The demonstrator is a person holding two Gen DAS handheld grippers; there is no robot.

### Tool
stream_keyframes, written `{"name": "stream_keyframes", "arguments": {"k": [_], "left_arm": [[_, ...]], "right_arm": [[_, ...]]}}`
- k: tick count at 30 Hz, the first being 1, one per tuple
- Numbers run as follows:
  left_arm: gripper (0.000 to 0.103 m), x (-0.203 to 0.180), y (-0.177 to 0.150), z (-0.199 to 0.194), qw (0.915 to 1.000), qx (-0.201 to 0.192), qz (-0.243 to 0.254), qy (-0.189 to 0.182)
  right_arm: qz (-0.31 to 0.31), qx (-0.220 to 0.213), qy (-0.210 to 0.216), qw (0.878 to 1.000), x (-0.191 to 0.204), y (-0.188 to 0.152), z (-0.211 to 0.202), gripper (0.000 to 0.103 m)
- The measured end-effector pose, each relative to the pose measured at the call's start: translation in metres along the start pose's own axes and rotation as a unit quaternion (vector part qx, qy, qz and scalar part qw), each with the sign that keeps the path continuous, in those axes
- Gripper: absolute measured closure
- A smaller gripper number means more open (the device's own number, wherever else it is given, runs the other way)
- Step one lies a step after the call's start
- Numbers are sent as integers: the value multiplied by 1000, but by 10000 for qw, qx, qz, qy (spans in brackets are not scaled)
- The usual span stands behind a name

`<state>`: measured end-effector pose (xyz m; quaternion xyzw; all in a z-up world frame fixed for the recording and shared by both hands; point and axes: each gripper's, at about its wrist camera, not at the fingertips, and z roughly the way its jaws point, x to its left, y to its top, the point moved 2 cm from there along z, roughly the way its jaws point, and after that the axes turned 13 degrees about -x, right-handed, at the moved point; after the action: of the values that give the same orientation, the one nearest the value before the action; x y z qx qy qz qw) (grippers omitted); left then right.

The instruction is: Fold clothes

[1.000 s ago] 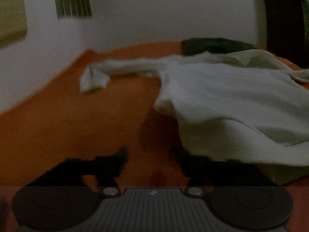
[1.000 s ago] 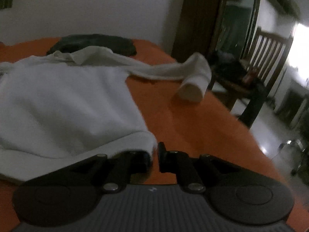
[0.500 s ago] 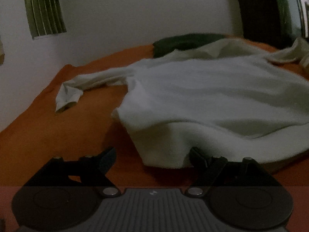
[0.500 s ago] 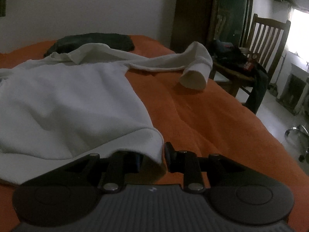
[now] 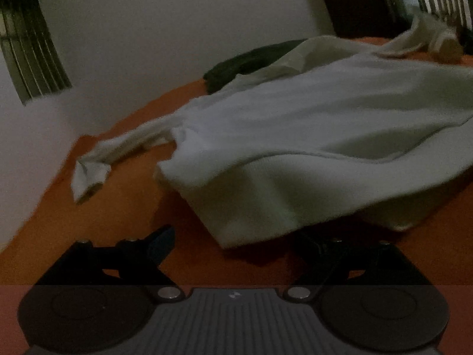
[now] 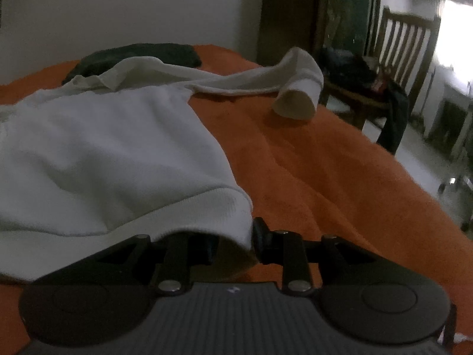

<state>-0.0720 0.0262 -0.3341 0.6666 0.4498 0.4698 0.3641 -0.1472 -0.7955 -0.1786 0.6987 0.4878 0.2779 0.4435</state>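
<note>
Inspecting both wrist views, I find the white sweatshirt (image 6: 112, 148) spread across the orange bedcover (image 6: 310, 177), filling the left and centre of the right wrist frame. My right gripper (image 6: 233, 236) sits at bottom centre, clenched on the sweatshirt's ribbed hem corner: the cloth passes between the two fingers, and the right finger (image 6: 260, 233) presses against its edge. One sleeve (image 6: 266, 80) runs toward the upper right, its cuff open and lying on the bedcover. A dark garment (image 6: 136, 56) lies behind the collar, at upper centre, touching it. A wooden chair (image 6: 396, 59) stands beyond the bed at upper right.

In the left wrist frame, my left gripper (image 5: 230, 245) is released, fingers spread wide. The other hem corner (image 5: 245, 224) hangs between them, draping over the right finger; the left finger (image 5: 161, 241) stands apart from the cloth. The second sleeve (image 5: 118, 153) trails toward the left of centre. A window grille (image 5: 32, 56) shows at upper left.
</note>
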Motion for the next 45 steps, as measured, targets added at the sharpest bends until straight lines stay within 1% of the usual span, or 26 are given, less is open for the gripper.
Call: {"name": "stream_keyframes", "arguments": {"k": [2,3,4,5,10,12,13,14,15,17,20,23,25,26,27,29,30,32,36,37,39,41,42,43,44,45], "left_arm": [[30,1,-2,0,9999,-136,60,-30],[52,1,-2,0,9997,-203,90,-44],[92,2,-3,0,9995,-271,121,-59],[99,4,-4,0,9994,-321,122,-79],[99,31,6,-6,9988,-313,-342,173],[99,37,17,-18,9988,-238,-398,165],[99,38,22,-28,9993,-130,-331,117],[99,38,26,-38,9996,-21,-265,68],[99,37,29,-48,9999,81,-125,25],[99,29,25,-72,9980,248,581,-33],[101,29,10,-101,9911,447,1258,-14],[101,42,-8,-110,9894,697,1260,-195],[99,49,-13,-110,9893,592,1305,-282],[99,50,-12,-106,9902,551,1252,-284],[95,51,-10,-101,9911,510,1199,-287],[64,50,-7,-89,9929,517,1008,-364],[44,49,-6,-83,9937,547,887,-425],[44,44,-7,-74,9937,611,750,-568],[44,35,-22,-56,9935,820,535,-584],[44,37,-26,-52,9941,889,390,-490],[43,42,-32,-45,9944,1013,87,-304],[43,52,-33,-41,9945,1009,-264,-116],[46,54,-34,-40,9950,951,-304,34],[55,55,-34,-38,9950,922,-360,148],[62,57,-34,-37,9947,866,-532,129],[75,60,-33,-38,9943,781,-724,85]], "right_arm": [[-1,-124,-54,9999,1,1,-1,74],[53,-211,-97,9997,-1,2,-3,74],[91,-273,-115,9995,-2,3,-4,74],[129,-335,-134,9993,-4,4,-6,74],[205,-289,-192,9992,-7,1,-4,71],[282,-149,-123,9994,-7,-2,0,61],[337,-81,-69,9994,-6,-3,1,61],[392,-12,-15,9992,-6,-4,2,62],[437,48,37,9990,-5,-4,2,70],[314,-7,99,9995,-5,-1,-3,96],[-34,-294,22,9996,-5,4,-25,96],[-395,-430,51,9983,-2,4,-40,95],[-786,-17,229,9966,4,-8,-30,95],[-832,248,194,9960,1,-16,-22,90],[-857,492,166,9950,-1,-22,-15,78],[-592,485,231,9968,-11,-21,-15,68],[-522,452,264,9973,-15,-18,-16,54],[-611,370,337,9969,-17,-16,-18,45],[-962,-235,424,9942,-9,-21,-25,48],[-1043,-384,443,9928,-7,-22,-27,50],[-1089,-603,424,9913,-3,-22,-27,61],[-983,-341,394,9938,5,-23,-15,69],[-903,-180,396,9950,6,-25,-10,71],[-798,-57,415,9959,6,-27,-7,72],[-744,-130,367,9965,7,-28,-6,72],[-697,-207,320,9968,8,-28,-5,73]]}}
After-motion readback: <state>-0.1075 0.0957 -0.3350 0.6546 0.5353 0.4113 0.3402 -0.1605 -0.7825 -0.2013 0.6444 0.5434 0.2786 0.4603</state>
